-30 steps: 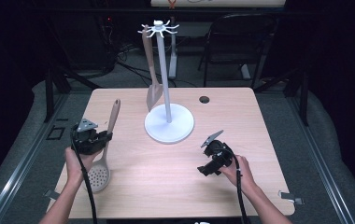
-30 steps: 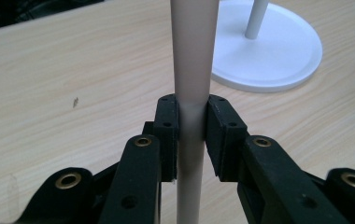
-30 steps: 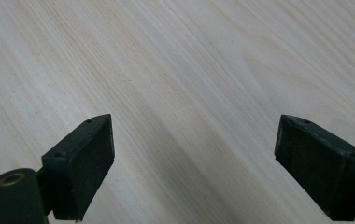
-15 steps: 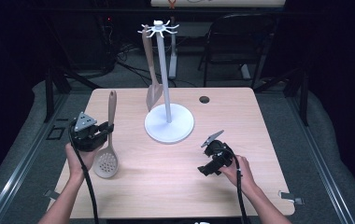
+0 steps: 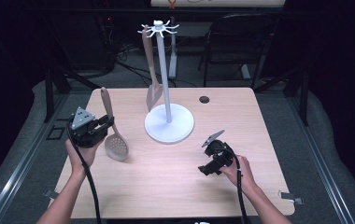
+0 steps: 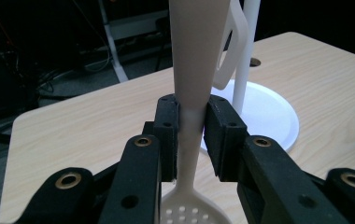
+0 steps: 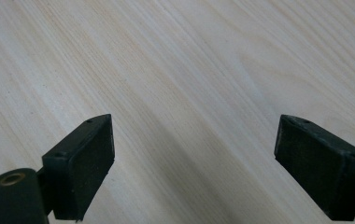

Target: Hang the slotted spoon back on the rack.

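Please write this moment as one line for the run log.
left gripper: shut on slotted spoon handle | spoon: lifted, bowl down | right gripper: open above table | rack: one spatula hanging

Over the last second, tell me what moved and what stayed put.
The left gripper, shut on the slotted spoon, has lifted it and swung its handle more upright, bowl hanging low near the table. The right gripper, utensil stand and hung spatula stayed put.

Open tabletop (image 5: pixel 269 135) rt; white rack (image 5: pixel 167 119) mid-table, spatula (image 5: pixel 151 70) hanging.
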{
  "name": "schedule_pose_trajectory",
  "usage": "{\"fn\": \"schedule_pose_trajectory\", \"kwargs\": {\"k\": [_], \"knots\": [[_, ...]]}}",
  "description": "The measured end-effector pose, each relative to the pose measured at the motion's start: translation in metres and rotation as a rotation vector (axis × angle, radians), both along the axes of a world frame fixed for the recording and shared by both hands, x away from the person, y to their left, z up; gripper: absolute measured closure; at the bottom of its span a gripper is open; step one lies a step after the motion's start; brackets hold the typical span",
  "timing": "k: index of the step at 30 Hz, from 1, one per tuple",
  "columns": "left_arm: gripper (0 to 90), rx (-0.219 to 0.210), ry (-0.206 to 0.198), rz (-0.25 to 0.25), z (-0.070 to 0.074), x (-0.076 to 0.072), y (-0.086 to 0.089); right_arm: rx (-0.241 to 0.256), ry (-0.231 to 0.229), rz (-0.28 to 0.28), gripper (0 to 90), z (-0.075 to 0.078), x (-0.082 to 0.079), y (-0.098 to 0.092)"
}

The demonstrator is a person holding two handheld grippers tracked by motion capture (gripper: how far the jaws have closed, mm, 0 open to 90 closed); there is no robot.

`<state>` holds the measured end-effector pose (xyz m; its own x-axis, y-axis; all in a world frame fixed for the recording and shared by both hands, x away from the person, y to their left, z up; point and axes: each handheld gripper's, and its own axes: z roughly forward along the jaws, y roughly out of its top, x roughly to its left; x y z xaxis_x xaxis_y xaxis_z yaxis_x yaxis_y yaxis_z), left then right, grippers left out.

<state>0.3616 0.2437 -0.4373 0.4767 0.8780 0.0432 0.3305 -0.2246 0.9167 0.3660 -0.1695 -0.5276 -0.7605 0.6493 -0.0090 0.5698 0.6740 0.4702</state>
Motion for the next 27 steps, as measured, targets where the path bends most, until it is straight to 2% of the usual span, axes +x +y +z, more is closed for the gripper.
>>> {"fn": "schedule_pose_trajectory", "kwargs": {"k": [6,15,18,27], "knots": [[75.3,-0.012,-0.013,-0.01,0.009,0.005,-0.004,-0.001,0.002,-0.002,11.8,0.0,0.0,0.0],[75.3,0.0,-0.015,-0.022,0.018,0.015,-0.014,0.0,0.0,-0.002,11.8,0.001,0.0,-0.001],[75.3,0.003,-0.02,-0.031,0.021,0.018,-0.018,0.014,0.001,-0.006,11.8,0.0,0.0,-0.001],[75.2,0.018,-0.028,-0.051,0.033,0.029,-0.028,0.008,-0.003,-0.005,11.9,0.0,0.0,-0.001]]}}
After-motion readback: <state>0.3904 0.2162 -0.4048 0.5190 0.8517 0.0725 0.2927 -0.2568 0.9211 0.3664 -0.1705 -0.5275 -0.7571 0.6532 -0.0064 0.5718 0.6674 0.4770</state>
